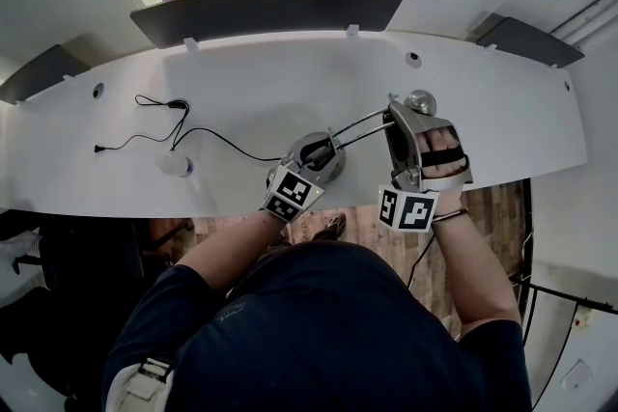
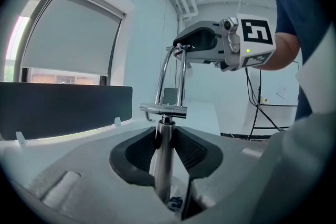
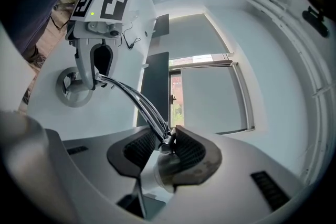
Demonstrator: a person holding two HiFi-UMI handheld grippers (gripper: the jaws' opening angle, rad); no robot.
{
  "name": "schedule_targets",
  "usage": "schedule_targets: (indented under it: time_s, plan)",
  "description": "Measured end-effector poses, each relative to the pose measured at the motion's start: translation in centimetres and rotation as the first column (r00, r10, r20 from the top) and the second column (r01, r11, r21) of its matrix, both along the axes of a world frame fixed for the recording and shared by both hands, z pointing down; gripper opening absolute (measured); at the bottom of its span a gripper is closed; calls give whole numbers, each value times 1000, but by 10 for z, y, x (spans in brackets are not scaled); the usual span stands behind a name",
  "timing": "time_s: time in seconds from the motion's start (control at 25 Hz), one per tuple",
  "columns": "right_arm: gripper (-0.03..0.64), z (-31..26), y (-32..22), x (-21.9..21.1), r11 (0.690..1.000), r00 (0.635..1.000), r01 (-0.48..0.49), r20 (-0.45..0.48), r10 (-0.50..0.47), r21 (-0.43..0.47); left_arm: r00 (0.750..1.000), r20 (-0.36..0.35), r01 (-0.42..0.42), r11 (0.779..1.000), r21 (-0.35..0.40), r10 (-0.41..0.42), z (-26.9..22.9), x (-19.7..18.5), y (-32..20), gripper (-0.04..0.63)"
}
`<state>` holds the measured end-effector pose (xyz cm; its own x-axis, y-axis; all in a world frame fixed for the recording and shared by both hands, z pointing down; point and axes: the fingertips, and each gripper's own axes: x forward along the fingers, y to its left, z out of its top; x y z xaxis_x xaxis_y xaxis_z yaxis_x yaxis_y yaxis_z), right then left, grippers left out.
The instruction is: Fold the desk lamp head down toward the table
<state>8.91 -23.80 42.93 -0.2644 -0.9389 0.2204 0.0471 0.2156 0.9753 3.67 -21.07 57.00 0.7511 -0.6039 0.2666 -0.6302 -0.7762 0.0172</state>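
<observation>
A chrome desk lamp stands on the white desk (image 1: 290,77) near its front edge. In the head view its round base (image 1: 331,173) is at the centre, and twin arm rods (image 1: 359,127) run right to the lamp head (image 1: 421,99). My left gripper (image 1: 311,156) is shut on the upright post (image 2: 164,162) just above the base, with both pads against it. My right gripper (image 1: 401,116) is shut on the lamp head (image 3: 161,165) where the rods (image 3: 137,103) meet it. From the right gripper view the base (image 3: 71,96) and left gripper (image 3: 97,68) show at upper left.
A black cable with a plug (image 1: 154,125) trails left over the desk, next to a small pale object (image 1: 176,165). Dark divider panels (image 1: 270,10) line the desk's far edge under a window. The person's body fills the front.
</observation>
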Motion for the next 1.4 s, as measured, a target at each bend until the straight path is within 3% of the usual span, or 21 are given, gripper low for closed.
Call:
schedule_targets:
  time_s: [0.12,0.24,0.64,1.0,1.4]
  plan:
    - [123,3,0,3,1000,1000,-14,26,15,-21,1000,3,1,1000,2,-1,1,-1,0,117]
    - [124,17,-3,15,992,992,-59,105,71,-114,1000,-4,12,1000,-7,-12,2,-5,1,115]
    - [124,64,-13,46,947,934,-149,274,229,-286,1000,-9,26,1000,-15,-26,1,-6,0,115]
    - [112,129,-15,60,881,879,-160,343,332,-445,1000,12,26,999,-30,-26,1,-3,1,115]
    - [112,166,-14,51,829,794,-110,453,405,-549,999,17,31,999,-41,-30,2,-4,0,115]
